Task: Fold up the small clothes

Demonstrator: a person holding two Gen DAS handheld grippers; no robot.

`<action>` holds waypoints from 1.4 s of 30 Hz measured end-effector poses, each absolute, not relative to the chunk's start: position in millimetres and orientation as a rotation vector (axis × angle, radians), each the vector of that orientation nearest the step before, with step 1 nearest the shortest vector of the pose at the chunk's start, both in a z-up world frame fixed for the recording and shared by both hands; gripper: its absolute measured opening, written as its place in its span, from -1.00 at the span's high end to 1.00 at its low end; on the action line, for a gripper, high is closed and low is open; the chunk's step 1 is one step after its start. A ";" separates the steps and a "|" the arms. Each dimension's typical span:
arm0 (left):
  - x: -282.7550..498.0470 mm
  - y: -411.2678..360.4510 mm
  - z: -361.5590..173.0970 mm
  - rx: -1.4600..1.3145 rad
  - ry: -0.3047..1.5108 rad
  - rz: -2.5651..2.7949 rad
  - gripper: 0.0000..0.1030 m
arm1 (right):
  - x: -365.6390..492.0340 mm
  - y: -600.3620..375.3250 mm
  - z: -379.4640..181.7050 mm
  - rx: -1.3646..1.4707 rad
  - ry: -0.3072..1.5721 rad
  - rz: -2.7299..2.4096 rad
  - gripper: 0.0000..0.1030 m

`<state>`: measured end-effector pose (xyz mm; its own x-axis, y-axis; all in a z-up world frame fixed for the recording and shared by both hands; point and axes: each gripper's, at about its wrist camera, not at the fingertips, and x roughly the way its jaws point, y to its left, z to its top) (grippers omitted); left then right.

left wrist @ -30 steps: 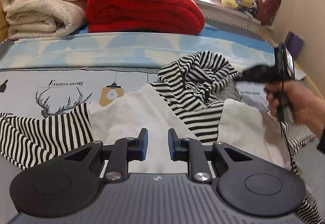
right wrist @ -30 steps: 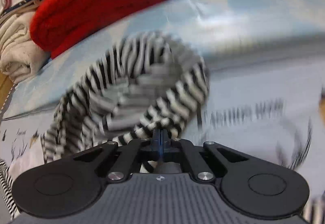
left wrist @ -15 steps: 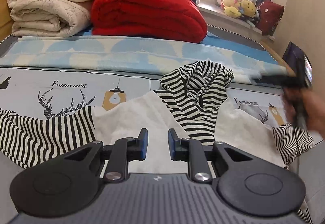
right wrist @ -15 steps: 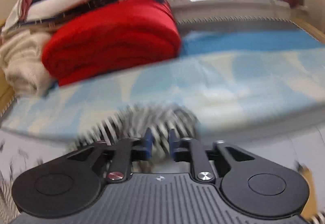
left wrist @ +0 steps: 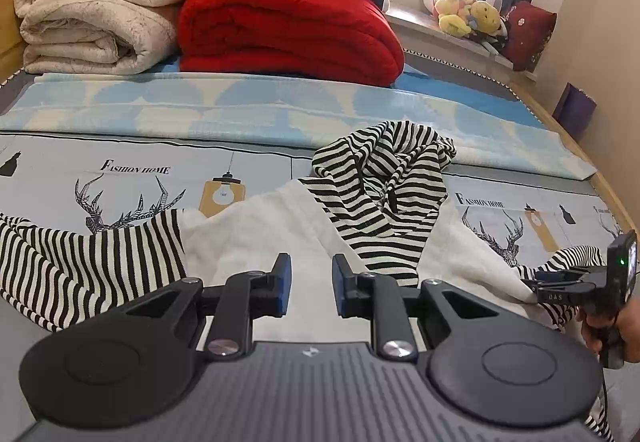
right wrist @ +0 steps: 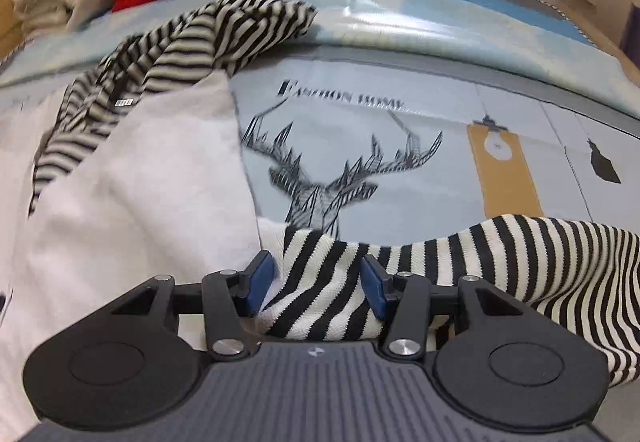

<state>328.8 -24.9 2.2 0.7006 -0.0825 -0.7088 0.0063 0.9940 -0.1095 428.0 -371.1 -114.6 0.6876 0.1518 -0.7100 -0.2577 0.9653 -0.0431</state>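
Both tongs stood open: the left tongs held nothing above the white body, the right tongs straddled the striped sleeve.

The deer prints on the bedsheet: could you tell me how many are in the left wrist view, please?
2. One deer print lies at left beside the striped sleeve; the second deer print sits at right, past the striped hood. The garment may hide others.

White hoodie, black-white striped sleeves; red blanket.
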 end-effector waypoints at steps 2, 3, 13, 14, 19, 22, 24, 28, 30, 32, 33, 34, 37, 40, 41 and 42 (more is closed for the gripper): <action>330.7 -25.5 1.0 -0.106 0.798 -0.046 0.53 | 419.2 -370.7 -113.8 -0.188 0.757 0.231 0.02; 331.5 -26.5 0.6 -0.108 0.799 -0.048 0.53 | 418.4 -373.3 -108.1 -0.191 0.758 0.235 0.02; 334.2 -38.6 -4.4 -0.084 0.804 -0.055 0.51 | 454.5 -371.9 -102.4 -0.152 0.786 0.272 0.01; 334.5 -38.0 -4.5 -0.083 0.804 -0.054 0.51 | 452.0 -368.8 -109.8 -0.190 0.793 0.276 -0.02; 334.5 -36.4 -3.5 -0.089 0.803 -0.055 0.51 | 446.4 -365.1 -115.3 -0.231 0.767 0.280 -0.01; 333.7 -36.6 -2.9 -0.091 0.804 -0.057 0.51 | 444.5 -363.2 -115.4 -0.242 0.752 0.311 0.67; 333.2 -36.6 -2.3 -0.087 0.801 -0.058 0.51 | 444.0 -359.2 -110.9 -0.256 0.746 0.298 0.86; 332.9 -35.1 -2.9 -0.092 0.803 -0.055 0.51 | 446.3 -362.6 -98.5 -0.233 0.664 0.203 0.89; 333.1 -35.1 -2.9 -0.092 0.805 -0.056 0.51 | 450.4 -371.3 -93.3 -0.183 0.616 0.073 0.82; 332.9 -35.2 -2.4 -0.093 0.803 -0.059 0.51 | 452.2 -383.0 -89.2 -0.090 0.614 0.035 0.70; 332.9 -34.8 -2.2 -0.093 0.803 -0.059 0.51 | 450.4 -388.3 -86.9 -0.048 0.618 0.038 0.62; 332.7 -34.6 -2.2 -0.093 0.804 -0.060 0.51 | 444.4 -395.3 -83.0 -0.015 0.596 0.021 0.53; 332.3 -34.4 -1.9 -0.094 0.802 -0.061 0.51 | 422.4 -426.3 -73.2 0.071 0.496 -0.086 -0.04; 331.9 -35.3 -2.7 -0.091 0.803 -0.059 0.51 | 395.3 -481.2 -70.2 0.251 0.408 -0.304 -0.04; 331.7 -36.1 -3.2 -0.092 0.805 -0.059 0.51 | 384.5 -501.5 -70.9 0.324 0.378 -0.383 -0.04; 331.8 -37.6 -3.5 -0.090 0.807 -0.060 0.51 | 375.1 -517.9 -72.2 0.380 0.358 -0.458 -0.04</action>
<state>331.8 -37.6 -3.5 0.6906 -0.0880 -0.7179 0.0193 0.9945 -0.1034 375.1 -517.9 -72.2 0.8378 -0.3569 -0.4132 0.4875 0.8297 0.2717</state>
